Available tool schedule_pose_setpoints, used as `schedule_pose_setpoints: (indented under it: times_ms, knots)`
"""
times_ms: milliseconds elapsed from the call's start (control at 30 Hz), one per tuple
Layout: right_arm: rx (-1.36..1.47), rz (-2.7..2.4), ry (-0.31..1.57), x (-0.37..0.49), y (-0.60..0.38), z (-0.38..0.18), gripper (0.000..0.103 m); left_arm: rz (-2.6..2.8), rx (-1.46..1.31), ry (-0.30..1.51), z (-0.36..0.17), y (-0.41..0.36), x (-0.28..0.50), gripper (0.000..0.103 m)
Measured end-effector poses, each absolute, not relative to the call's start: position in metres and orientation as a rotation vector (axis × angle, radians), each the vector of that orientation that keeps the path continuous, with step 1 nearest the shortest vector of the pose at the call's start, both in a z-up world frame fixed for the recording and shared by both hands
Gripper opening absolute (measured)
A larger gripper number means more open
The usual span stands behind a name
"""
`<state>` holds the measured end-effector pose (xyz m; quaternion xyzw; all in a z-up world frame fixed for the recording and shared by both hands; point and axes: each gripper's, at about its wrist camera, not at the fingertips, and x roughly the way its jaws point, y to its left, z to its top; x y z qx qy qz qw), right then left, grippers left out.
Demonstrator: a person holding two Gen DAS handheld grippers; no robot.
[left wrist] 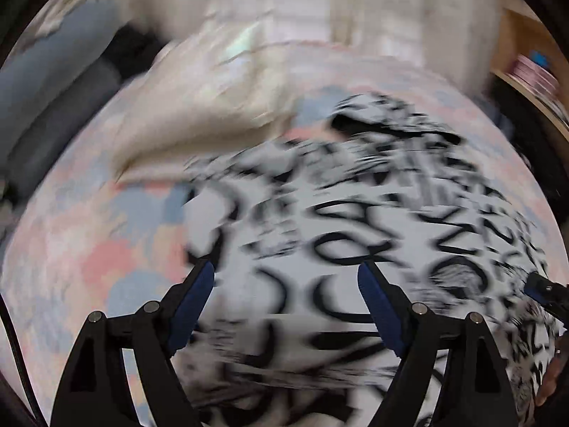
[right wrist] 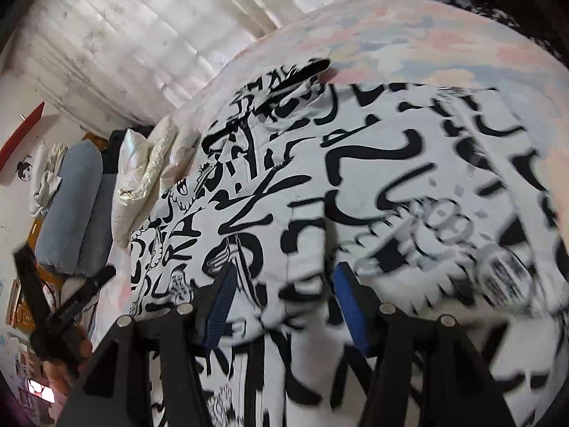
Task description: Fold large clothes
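A large white garment with bold black lettering (left wrist: 338, 235) lies spread on a bed with a pastel pink and blue sheet (left wrist: 89, 242). My left gripper (left wrist: 288, 270) hangs just above the garment's left part, jaws wide open, with no cloth pinched between the blue pads (left wrist: 199, 295). The picture is blurred. In the right wrist view the same garment (right wrist: 355, 163) fills the middle. My right gripper (right wrist: 286, 274) stands open over it, and a low ridge of cloth rises between the fingers without being pressed. The other gripper (right wrist: 64, 306) shows at the left edge, held by a hand.
A cream quilt (left wrist: 199, 106) is bunched at the bed's far left beside grey-blue pillows (right wrist: 71, 206). Pale curtains (right wrist: 142, 35) hang behind the bed. A wooden shelf (left wrist: 526, 71) stands at the right. The right gripper's tip (left wrist: 544, 291) shows at the frame's right edge.
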<state>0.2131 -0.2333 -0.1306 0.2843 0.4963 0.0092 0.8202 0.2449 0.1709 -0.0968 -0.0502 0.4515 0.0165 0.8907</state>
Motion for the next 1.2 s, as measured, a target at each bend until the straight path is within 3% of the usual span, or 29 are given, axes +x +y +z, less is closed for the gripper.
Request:
schedule_pose_setpoints:
  times_ms: [200,433,500,533,567,667,867,933,1000,1033,1167,1200]
  knots:
    - [0.558,0.020,1.132,0.258,-0.228,-0.160,0.057,0.144,-0.287,1.043,-0.147,0.244,0.270,0.082]
    - [0.452,-0.002,1.163,0.279,-0.205,-0.184,0.055,0.166,-0.321,1.101,-0.181,0.253,0.295,0.081]
    - [0.407,0.002,1.152,0.281,-0.196,-0.183,0.042,0.180,-0.355,1.095,-0.187,0.259,0.301,0.062]
    - [0.384,0.012,1.145,0.282,-0.191,-0.182,0.034,0.158,-0.377,1.084,-0.188,0.261,0.304,0.032]
    - [0.375,0.021,1.138,0.283,-0.189,-0.181,0.029,0.164,-0.384,1.087,-0.188,0.263,0.306,0.018]
    - [0.334,0.057,1.072,0.285,-0.175,-0.167,0.023,0.195,-0.373,1.005,-0.181,0.266,0.303,0.005]
    - [0.232,0.094,0.839,0.288,-0.148,-0.130,0.023,0.278,-0.347,0.802,-0.177,0.282,0.284,0.004]
    - [0.196,0.047,0.868,0.299,-0.146,-0.143,0.026,0.297,-0.370,0.805,-0.183,0.292,0.285,0.004]
    - [0.186,-0.006,1.012,0.315,-0.148,-0.174,0.029,0.279,-0.432,0.839,-0.191,0.301,0.286,0.004]
    - [0.197,-0.023,1.071,0.317,-0.152,-0.186,0.030,0.274,-0.437,0.848,-0.192,0.302,0.286,0.008]
    - [0.256,-0.033,1.021,0.303,-0.160,-0.169,0.038,0.262,-0.354,0.872,-0.175,0.291,0.277,0.034]
    - [0.277,-0.027,0.995,0.296,-0.162,-0.159,0.039,0.259,-0.321,0.867,-0.168,0.284,0.272,0.037]
